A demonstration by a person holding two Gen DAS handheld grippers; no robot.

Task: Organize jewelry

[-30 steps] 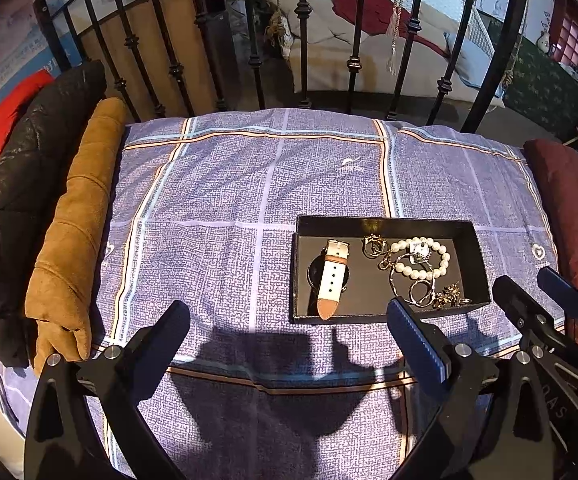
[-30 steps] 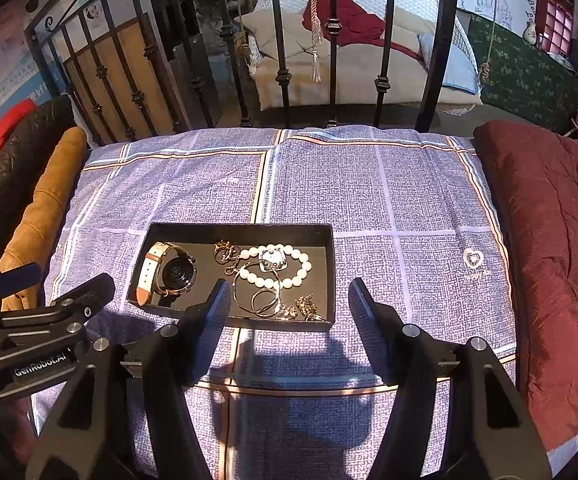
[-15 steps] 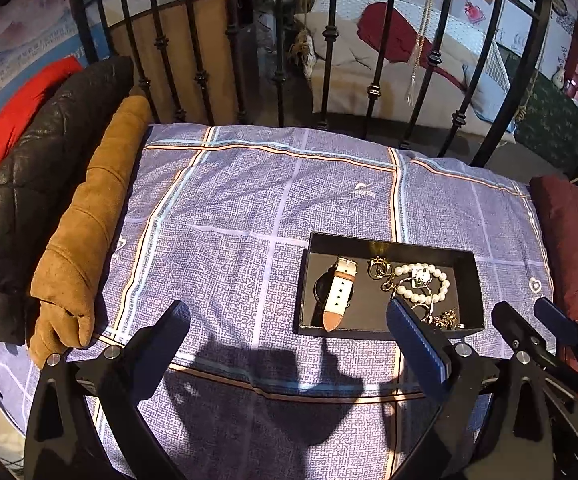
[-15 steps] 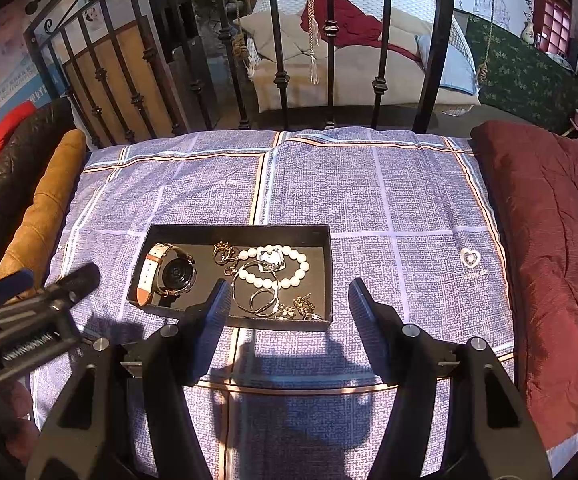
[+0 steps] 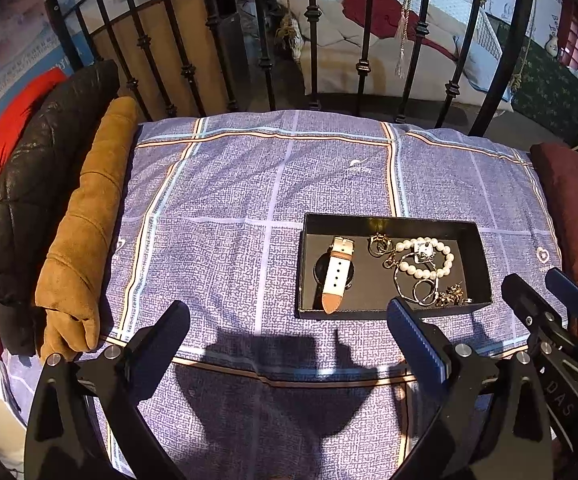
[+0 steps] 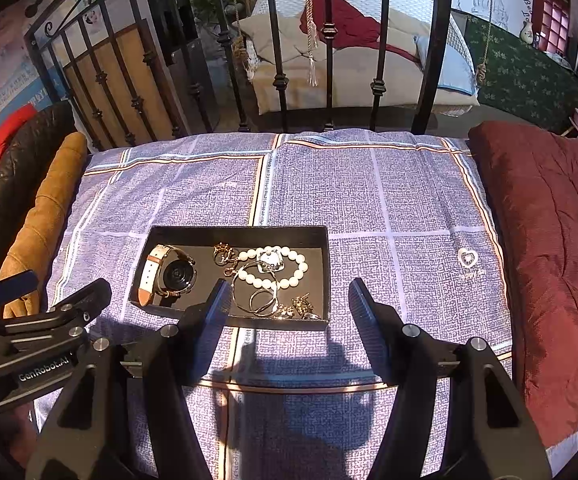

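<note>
Black tray (image 6: 245, 233) holds watch (image 6: 173, 274) and pearl bracelet (image 6: 285, 260) on the bed; both hand-held grippers, left (image 5: 289, 332) and right (image 6: 289, 312), gape empty.

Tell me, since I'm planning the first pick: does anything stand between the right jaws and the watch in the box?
Nothing visible does. The right gripper hangs open before the box; the watch lies uncovered, apart from the pearl bracelet.
</note>
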